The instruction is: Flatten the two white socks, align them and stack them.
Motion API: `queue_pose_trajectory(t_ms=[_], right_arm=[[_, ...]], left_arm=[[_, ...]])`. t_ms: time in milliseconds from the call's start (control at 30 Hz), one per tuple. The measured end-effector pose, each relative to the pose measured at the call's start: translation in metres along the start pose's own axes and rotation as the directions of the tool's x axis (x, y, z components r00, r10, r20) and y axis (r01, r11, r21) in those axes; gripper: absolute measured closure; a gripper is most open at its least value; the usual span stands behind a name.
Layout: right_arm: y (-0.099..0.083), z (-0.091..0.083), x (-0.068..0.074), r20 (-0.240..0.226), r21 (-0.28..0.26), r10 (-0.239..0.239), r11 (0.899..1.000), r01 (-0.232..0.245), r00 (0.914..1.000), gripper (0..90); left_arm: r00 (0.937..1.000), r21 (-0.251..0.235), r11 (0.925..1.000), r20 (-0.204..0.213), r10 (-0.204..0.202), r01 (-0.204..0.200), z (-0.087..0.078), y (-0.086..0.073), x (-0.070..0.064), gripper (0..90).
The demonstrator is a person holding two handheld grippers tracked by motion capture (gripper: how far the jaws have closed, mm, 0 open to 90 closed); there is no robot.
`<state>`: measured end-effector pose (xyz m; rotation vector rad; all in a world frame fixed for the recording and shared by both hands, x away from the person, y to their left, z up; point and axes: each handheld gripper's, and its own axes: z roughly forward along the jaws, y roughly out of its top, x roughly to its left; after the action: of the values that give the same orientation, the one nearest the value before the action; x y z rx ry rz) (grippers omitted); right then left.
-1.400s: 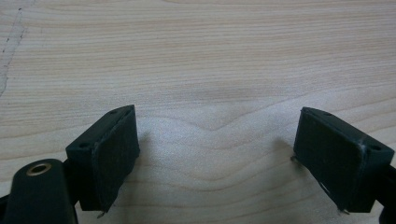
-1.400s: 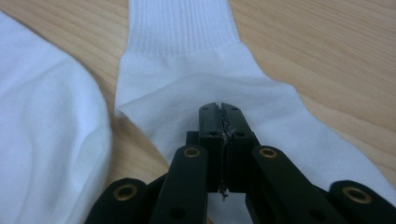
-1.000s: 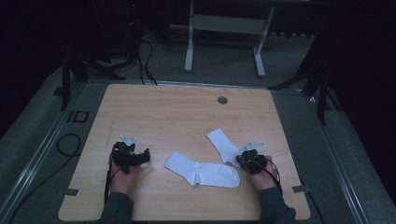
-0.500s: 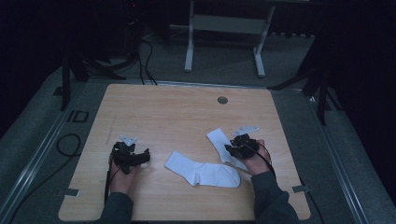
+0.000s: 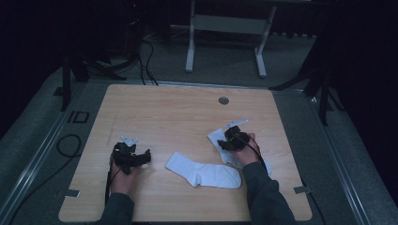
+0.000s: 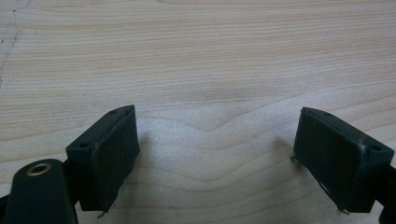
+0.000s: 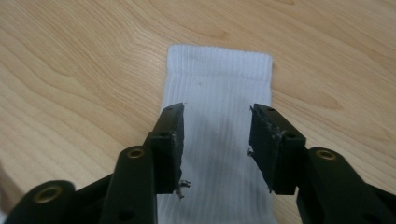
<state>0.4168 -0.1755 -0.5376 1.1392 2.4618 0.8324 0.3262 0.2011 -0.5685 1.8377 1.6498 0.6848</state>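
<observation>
Right gripper (image 7: 217,149) is held over far sock (image 7: 219,121), jaws parted, nothing clamped; ribbed cuff lies just ahead of jaw tips, leg of sock between and below them. Left gripper (image 6: 229,158) is parked wide open over bare table (image 6: 201,60), nothing between jaws. Near sock (image 5: 204,171) lies between both grippers.

Risks judged:
- only top layer pinched if jaws are closed too high; sock slips out.
- fabric bunched or dragged if jaws are pressed down before closing.
- near sock disturbed by right forearm passing over it.

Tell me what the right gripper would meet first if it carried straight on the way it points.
Probably the white sock directly under the right gripper: its open jaws straddle the ribbed leg, cuff just ahead. Past the cuff lies bare wooden table. Height above the fabric is unclear.
</observation>
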Motion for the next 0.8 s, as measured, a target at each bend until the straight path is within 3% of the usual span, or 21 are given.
queue_pose_trajectory(t_ms=[467, 567, 667, 733, 800], right_arm=[[-0.0006, 0.0102, -0.005, -0.002, 0.022, 0.029, 0.999, -0.029, 0.9996, 52.3], [-0.0006, 0.0067, -0.0045, -0.012, -0.001, 0.03, 1.0, -0.03, 0.9995, 51.3], [-0.0009, 0.0098, -0.0005, -0.021, 0.033, 0.0, 0.999, 0.001, 0.9998, 50.2], [-0.0009, 0.0104, 0.0005, -0.016, 0.036, 0.006, 0.999, -0.005, 0.9999, 52.1], [-0.0006, 0.0084, 0.0008, -0.018, 0.05, -0.008, 0.999, 0.009, 0.9998, 65.8]], left_arm=[[1.0, -0.001, 1.0, 0.0, -0.001, 0.001, 0.0001, 0.0001, 0.0, 14.0], [1.0, -0.001, 1.0, 0.0, -0.001, 0.001, 0.0001, 0.0001, 0.0, 13.9], [1.0, -0.001, 1.0, 0.0, -0.001, 0.001, 0.0001, 0.0, 0.0, 14.0], [1.0, -0.001, 1.0, 0.0, -0.001, 0.001, 0.0001, 0.0, 0.0, 14.0], [1.0, -0.001, 1.0, 0.0, -0.001, 0.001, 0.0001, 0.0, 0.0, 14.0]])
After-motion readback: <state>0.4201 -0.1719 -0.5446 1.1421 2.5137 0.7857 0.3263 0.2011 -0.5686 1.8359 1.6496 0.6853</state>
